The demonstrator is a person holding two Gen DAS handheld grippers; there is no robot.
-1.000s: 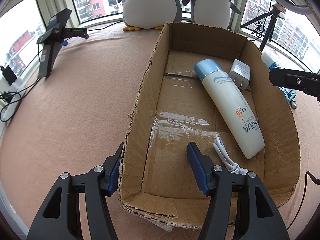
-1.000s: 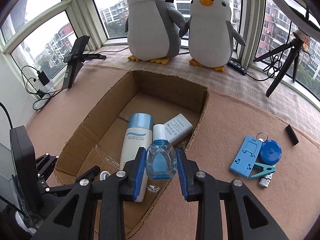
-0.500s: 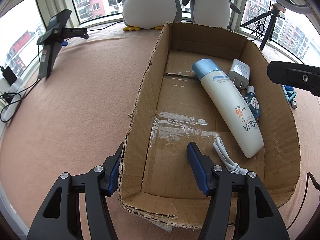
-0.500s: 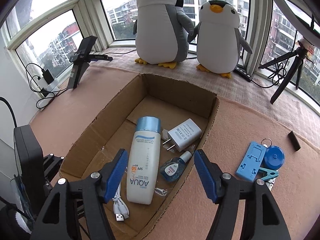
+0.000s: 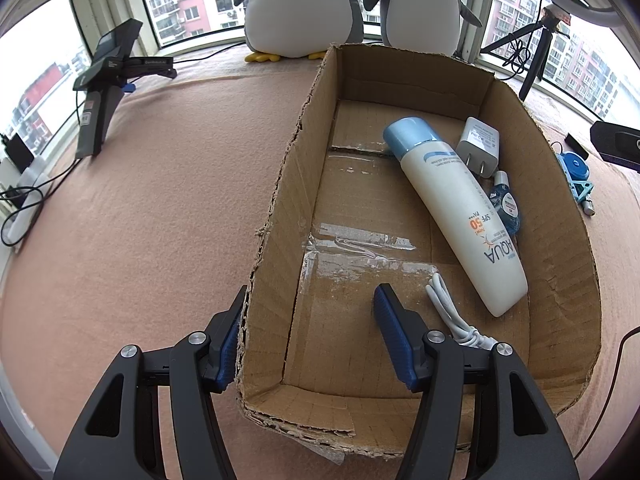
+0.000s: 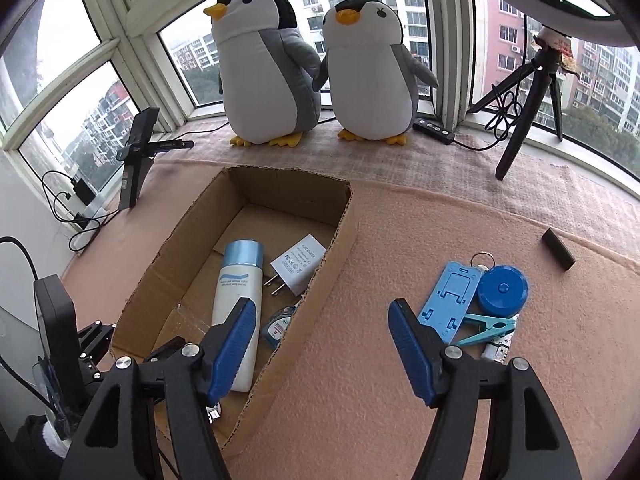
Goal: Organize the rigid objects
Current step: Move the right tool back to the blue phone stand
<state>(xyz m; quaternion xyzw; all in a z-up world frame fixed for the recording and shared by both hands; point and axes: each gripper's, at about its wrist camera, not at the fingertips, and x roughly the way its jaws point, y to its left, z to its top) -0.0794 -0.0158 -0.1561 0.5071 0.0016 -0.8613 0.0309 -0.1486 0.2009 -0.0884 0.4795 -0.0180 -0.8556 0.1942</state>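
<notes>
An open cardboard box [image 5: 280, 208] [image 6: 344, 240] holds a white sunscreen bottle [image 5: 460, 208] [image 6: 236, 300], a white charger [image 5: 478, 146] [image 6: 298, 264], a small blue dropper bottle [image 5: 506, 204] [image 6: 278, 324] and a white cable [image 5: 452, 312]. My left gripper [image 5: 310, 332] is open, its jaws astride the box's near left wall. My right gripper [image 6: 322, 344] is open and empty above the box's right wall. To the right of it on the cloth lie a blue phone stand [image 6: 450, 300], a blue round tape measure [image 6: 502, 292] and a teal clip [image 6: 486, 328].
Two plush penguins [image 6: 264, 72] stand on the sill behind the box. A black tripod [image 6: 524, 92] is at back right, a black stand [image 6: 136, 156] at back left with cables. A small black block [image 6: 558, 248] lies far right. A pink cloth [image 5: 140, 220] covers the surface.
My right gripper opened and dropped the blue dropper bottle into the box beside the sunscreen, then pulled back and swung right over the box wall. The left gripper stayed still.
</notes>
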